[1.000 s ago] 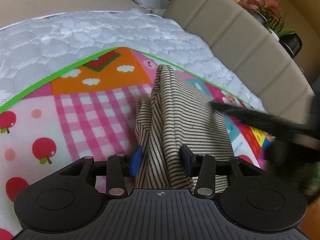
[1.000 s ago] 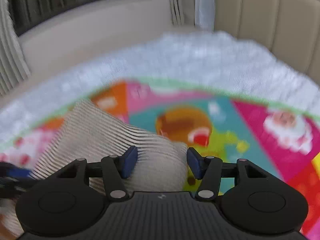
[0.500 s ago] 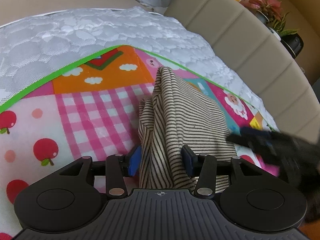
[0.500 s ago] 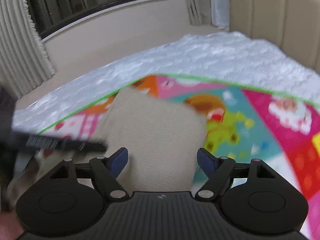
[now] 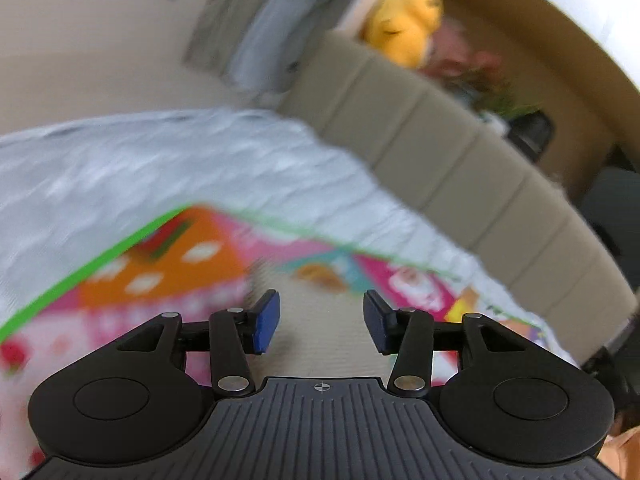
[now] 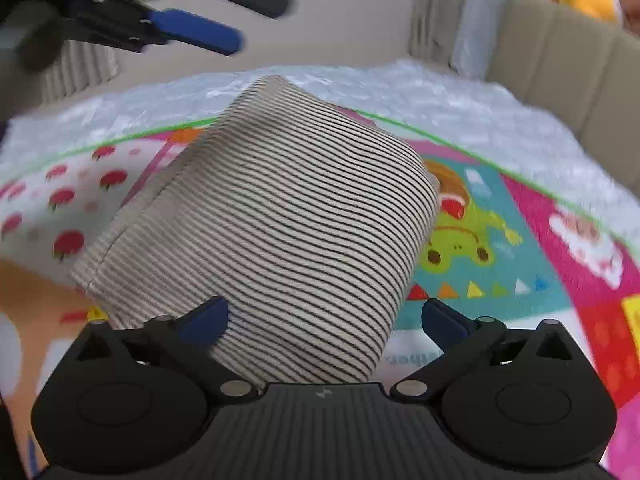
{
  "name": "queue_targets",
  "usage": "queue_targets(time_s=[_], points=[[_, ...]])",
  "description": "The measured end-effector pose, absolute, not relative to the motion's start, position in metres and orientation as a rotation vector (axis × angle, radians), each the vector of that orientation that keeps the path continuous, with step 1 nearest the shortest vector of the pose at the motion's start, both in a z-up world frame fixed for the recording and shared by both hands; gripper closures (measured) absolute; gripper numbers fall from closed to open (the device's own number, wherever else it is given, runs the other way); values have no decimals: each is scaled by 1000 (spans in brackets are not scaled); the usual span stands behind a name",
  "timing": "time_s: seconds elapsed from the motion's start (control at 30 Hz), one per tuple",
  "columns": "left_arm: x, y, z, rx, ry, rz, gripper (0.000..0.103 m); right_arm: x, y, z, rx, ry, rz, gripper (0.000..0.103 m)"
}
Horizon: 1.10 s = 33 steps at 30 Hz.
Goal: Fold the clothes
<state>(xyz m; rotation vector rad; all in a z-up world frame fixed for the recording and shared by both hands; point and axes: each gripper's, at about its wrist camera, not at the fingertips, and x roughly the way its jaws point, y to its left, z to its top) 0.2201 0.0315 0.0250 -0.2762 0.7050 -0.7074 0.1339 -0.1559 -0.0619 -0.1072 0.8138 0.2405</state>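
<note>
Released from both grippers (image 5: 320,322) (image 6: 324,320), jaws just spread apart: folded beige black-striped knit garment (image 6: 272,224) mid-mat, folding apparently done.

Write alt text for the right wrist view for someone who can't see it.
A folded striped cloth lies on a colourful play mat spread over a white quilt. The right claw is just above it, jaws wide, having just been opening, gripping nothing. The left claw is at upper left, blurred.
</note>
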Motion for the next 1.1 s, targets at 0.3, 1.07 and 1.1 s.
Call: queue_targets(time_s=[0.3, 1.07, 1.1], points=[[268, -10, -50, -194, 889, -717, 54, 135, -175, -56, 101, 792, 280, 0], [243, 45, -24, -313, 813, -624, 32, 115, -135, -46, -79, 695, 371, 0], [238, 48, -23, -294, 818, -606, 30, 119, -148, -38, 4, 694, 362, 0]])
